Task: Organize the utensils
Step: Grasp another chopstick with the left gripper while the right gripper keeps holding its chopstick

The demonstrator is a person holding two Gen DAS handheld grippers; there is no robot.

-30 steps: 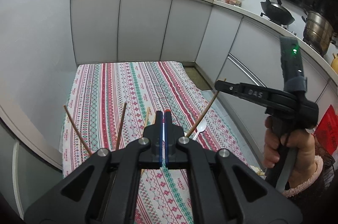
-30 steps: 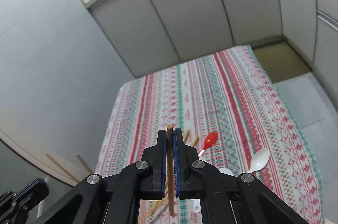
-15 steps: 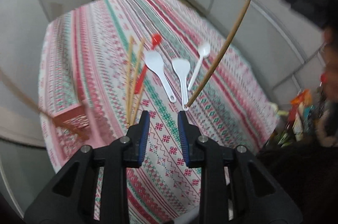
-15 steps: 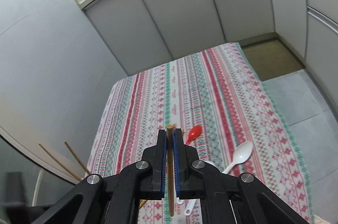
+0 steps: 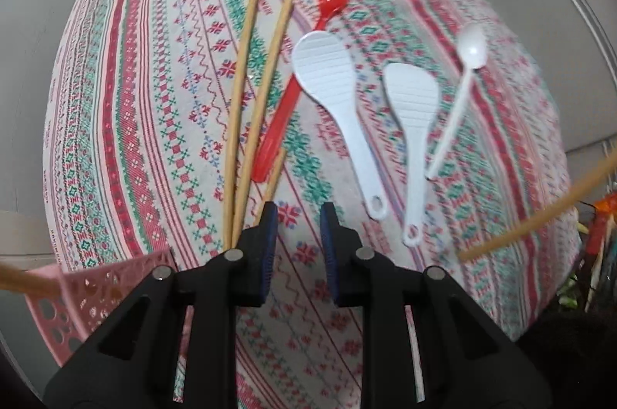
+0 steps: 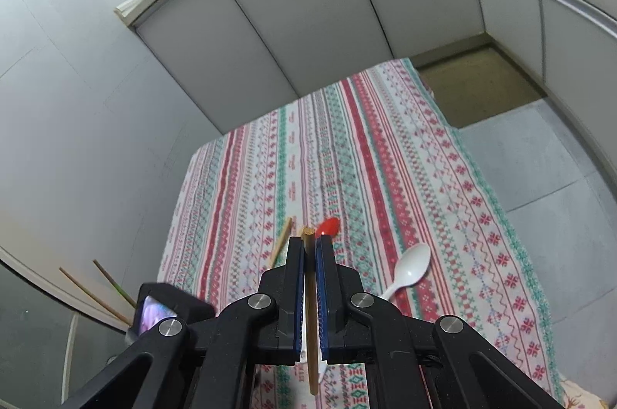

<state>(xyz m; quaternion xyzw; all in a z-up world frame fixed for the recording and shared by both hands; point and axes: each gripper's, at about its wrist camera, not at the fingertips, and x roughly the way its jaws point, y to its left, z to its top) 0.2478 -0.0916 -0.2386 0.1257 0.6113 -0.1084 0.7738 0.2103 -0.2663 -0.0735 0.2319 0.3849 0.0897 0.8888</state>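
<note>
Below, left tongs (image 5: 297, 220) gape empty beside the pink basket (image 5: 96, 289); right tongs (image 6: 309, 249) clamp a chopstick (image 6: 308, 243).

I am seeing small red lettering running along the pale stripes of the tablecloth (image 6: 293, 139), and more on it near the larger white rice paddle (image 5: 331, 88); it is possibly a brand name, but I am making out no legible word or number anywhere.
</note>
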